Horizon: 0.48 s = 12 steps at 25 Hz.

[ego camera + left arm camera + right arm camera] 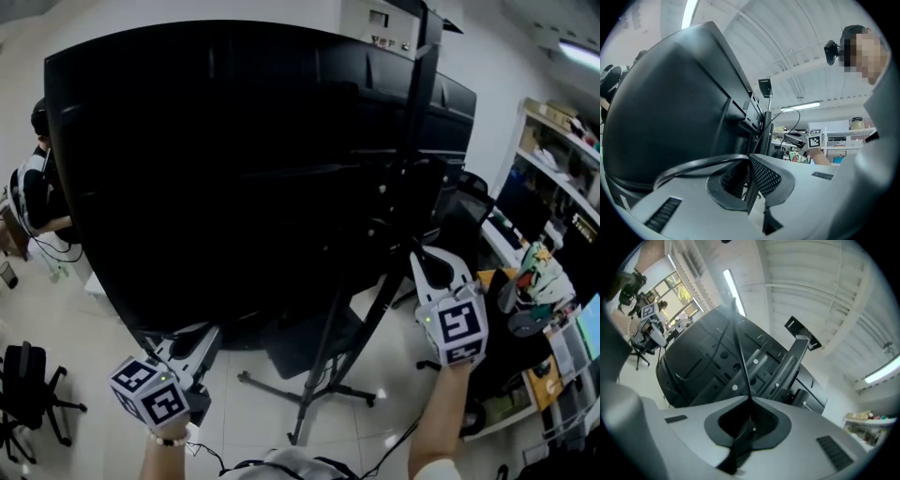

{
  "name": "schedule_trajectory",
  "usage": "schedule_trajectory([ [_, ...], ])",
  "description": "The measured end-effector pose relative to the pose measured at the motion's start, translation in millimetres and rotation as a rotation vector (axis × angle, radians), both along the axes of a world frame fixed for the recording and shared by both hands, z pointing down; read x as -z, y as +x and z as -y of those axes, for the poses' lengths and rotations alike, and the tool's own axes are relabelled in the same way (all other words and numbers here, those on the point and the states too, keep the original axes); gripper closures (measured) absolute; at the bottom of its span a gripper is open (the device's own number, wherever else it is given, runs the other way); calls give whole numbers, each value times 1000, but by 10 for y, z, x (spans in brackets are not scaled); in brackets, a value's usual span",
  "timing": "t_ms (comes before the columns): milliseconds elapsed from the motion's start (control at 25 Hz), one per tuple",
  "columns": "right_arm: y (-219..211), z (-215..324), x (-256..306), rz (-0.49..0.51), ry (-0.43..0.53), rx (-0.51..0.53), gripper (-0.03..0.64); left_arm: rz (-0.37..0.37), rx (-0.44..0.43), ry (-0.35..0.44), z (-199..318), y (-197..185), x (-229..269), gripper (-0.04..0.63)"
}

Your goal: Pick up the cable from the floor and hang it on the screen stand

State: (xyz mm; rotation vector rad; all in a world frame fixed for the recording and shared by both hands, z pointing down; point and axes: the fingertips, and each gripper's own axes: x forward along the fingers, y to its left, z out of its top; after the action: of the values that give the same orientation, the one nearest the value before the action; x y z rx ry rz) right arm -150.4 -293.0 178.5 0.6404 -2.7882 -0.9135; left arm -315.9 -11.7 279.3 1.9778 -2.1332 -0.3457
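Observation:
The big black screen (234, 178) stands with its back to me on its stand (319, 375), whose pole (420, 112) rises past the top edge. My left gripper (204, 339) is low at the screen's bottom left, shut on the thin black cable (693, 165), which arcs out to the left of its jaws. My right gripper (422, 261) is higher, beside the stand's slanted strut, shut on the same cable (740, 352), which runs straight up from its jaws in front of the stand's column (787, 362). More cable (398, 441) trails near the floor.
Shelves and a cluttered desk (553, 309) line the right side. A black office chair (28, 384) stands at lower left, and a seated person (37, 187) is behind the screen's left edge. The stand's legs spread over the pale floor (244, 412).

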Motion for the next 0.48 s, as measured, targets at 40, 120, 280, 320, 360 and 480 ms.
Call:
schedule_trajectory([
  [40, -87, 5, 59, 13, -69, 40, 598, 2, 0, 0, -24, -5, 2, 578],
  [120, -278, 3, 140, 39, -245, 163, 598, 8, 1, 5, -41, -9, 15, 578],
  [280, -566, 51, 257, 88, -616, 407, 598, 4, 17, 38, 1, -9, 105, 578],
  [320, -599, 59, 295, 101, -701, 465, 598, 7, 22, 45, 31, 13, 129, 578],
  [360, -617, 64, 318, 108, -775, 520, 598, 8, 27, 52, 71, 45, 145, 578],
  [480, -633, 137, 226, 64, -886, 601, 597, -8, 61, 85, 206, 151, 180, 578],
])
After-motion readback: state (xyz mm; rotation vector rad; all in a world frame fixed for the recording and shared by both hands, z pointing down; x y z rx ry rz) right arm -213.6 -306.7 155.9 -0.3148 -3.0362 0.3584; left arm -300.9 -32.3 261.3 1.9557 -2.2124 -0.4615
